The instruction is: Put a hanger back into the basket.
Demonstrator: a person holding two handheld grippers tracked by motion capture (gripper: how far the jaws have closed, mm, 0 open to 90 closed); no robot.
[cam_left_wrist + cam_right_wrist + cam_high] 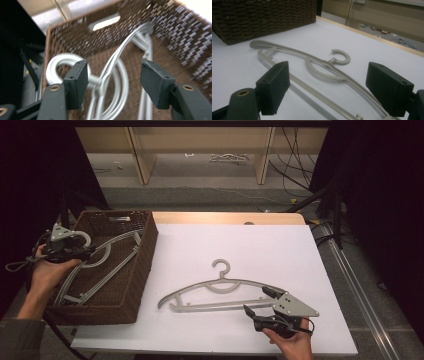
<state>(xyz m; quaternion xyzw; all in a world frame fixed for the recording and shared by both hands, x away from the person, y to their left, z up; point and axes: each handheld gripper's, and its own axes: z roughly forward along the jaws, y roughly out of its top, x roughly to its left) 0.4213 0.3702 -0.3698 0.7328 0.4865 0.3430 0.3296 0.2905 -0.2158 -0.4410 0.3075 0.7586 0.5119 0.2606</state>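
While the right gripper (260, 301) is waiting wide open and empty at the near end of the hanger on the table (215, 292), that hanger is lying unpacked. Farther off, the left gripper (89, 251), open and holding nothing, is hovering over the hangers in the basket (107, 257), already stowed inside the wicker basket (145, 255).

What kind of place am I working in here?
Probably a lab or workshop recording bench, not a home: a white board laid over a wooden table, loose cables on the floor behind, dark curtains at the sides, and bare wooden shelving legs.
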